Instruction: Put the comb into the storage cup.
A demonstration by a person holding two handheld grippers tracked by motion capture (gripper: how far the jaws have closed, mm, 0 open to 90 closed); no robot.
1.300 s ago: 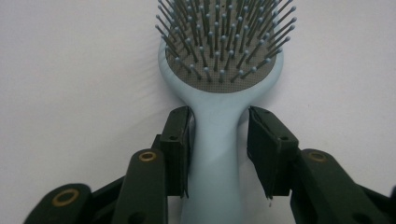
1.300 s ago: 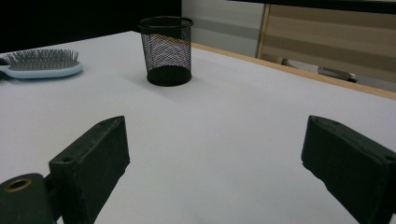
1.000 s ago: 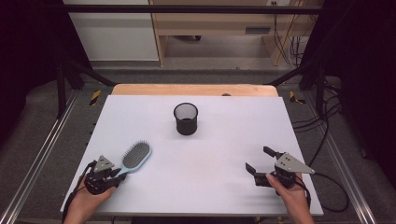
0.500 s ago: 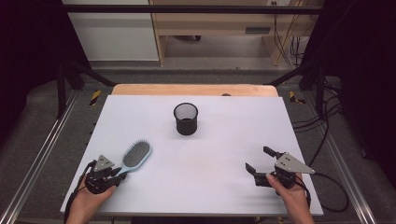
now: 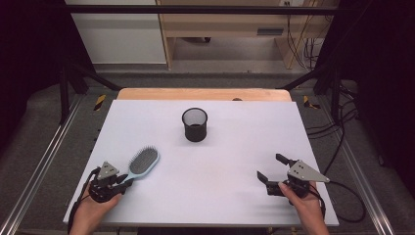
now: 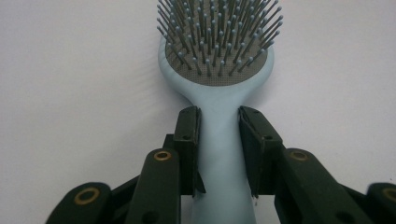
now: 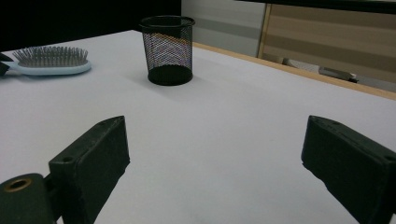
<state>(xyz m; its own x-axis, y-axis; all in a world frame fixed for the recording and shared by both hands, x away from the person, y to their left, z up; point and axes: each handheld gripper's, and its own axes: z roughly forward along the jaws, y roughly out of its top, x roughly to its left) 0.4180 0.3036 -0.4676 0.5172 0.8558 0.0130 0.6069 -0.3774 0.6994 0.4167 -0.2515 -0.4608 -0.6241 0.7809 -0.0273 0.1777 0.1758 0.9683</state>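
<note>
Left gripper (image 6: 218, 149) clamps the hairbrush (image 6: 219, 84) handle between its jaws.

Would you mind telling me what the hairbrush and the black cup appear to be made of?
The hairbrush looks like smooth pale-blue plastic, with thin, ball-tipped, metal-looking pins on a grey pad. The black cup appears to be wire mesh, probably painted metal: you can see through its wall.

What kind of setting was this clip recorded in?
Probably a lab data-collection rig, not a home: a bare white table inside a black metal frame, cables on the floor behind, and just a hairbrush and mesh pen cup.
</note>
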